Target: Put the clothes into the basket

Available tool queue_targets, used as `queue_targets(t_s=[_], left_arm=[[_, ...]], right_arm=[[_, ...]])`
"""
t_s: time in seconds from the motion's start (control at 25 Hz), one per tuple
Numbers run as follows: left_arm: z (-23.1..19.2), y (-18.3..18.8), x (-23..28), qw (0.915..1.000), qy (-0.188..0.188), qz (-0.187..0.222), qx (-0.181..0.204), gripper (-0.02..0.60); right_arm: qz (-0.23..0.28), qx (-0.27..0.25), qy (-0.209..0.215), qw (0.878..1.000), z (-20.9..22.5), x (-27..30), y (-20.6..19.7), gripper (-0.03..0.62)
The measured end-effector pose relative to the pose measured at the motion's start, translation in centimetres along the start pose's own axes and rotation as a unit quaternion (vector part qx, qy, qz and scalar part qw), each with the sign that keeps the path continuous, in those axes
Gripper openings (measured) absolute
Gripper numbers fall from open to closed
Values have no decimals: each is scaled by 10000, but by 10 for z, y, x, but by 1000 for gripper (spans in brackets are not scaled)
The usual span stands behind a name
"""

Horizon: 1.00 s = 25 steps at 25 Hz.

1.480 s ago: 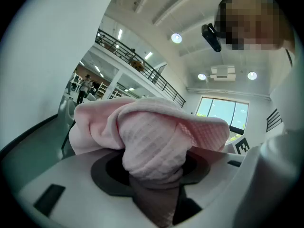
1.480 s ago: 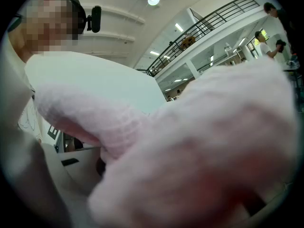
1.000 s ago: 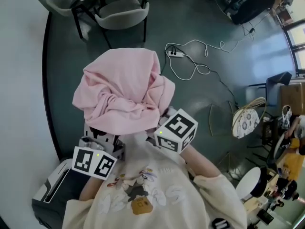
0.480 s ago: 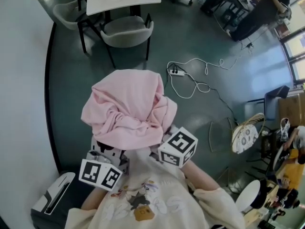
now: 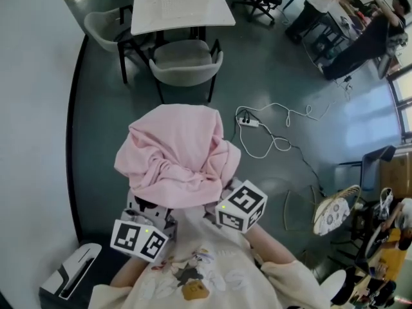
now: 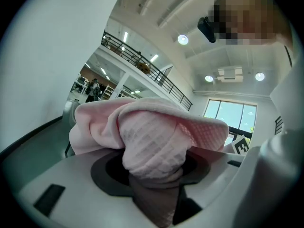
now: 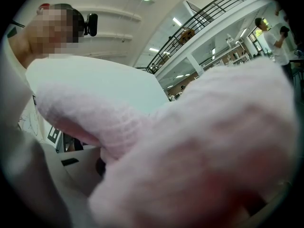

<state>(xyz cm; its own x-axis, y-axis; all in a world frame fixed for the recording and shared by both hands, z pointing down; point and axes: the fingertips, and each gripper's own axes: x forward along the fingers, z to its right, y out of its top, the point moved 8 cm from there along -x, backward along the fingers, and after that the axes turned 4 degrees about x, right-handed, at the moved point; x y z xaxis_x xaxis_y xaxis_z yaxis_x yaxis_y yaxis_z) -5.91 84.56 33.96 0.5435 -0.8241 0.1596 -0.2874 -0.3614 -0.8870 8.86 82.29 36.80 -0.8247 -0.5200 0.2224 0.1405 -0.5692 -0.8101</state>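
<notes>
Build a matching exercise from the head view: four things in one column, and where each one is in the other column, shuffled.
Things:
1. pink garment
2. grey chair
3. white table
4. power strip

Places:
A. lying on the floor, right of the garment
B. at the top of the view, beyond the chair
C. bunched up, held off the floor
D. standing between the table and the garment

Pairs: 1-C, 2-D, 3-B, 4-A

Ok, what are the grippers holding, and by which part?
Both grip the pink garment: left gripper on a bunched fold; right gripper buried in cloth, part unclear.
</notes>
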Motion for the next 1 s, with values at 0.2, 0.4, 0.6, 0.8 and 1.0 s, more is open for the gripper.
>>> queue_targets(t_s=[0.2,0.4,0.6,0.8,1.0], left_arm=[[-28,31,73,10000,-61,-37,59,235],[-44,56,170,9999,-127,-64,-15,235],[-47,77,253,9997,-221,-48,-2,235],[-43,103,307,9998,-167,37,133,235],[-52,114,345,9996,-229,57,144,235]], right_arm=[[67,58,0,10000,56,34,50,163],[100,44,-47,9999,133,56,110,162],[103,-11,-50,9999,200,63,164,162],[205,-69,11,9998,240,68,209,163],[189,-153,0,9997,270,79,234,161]])
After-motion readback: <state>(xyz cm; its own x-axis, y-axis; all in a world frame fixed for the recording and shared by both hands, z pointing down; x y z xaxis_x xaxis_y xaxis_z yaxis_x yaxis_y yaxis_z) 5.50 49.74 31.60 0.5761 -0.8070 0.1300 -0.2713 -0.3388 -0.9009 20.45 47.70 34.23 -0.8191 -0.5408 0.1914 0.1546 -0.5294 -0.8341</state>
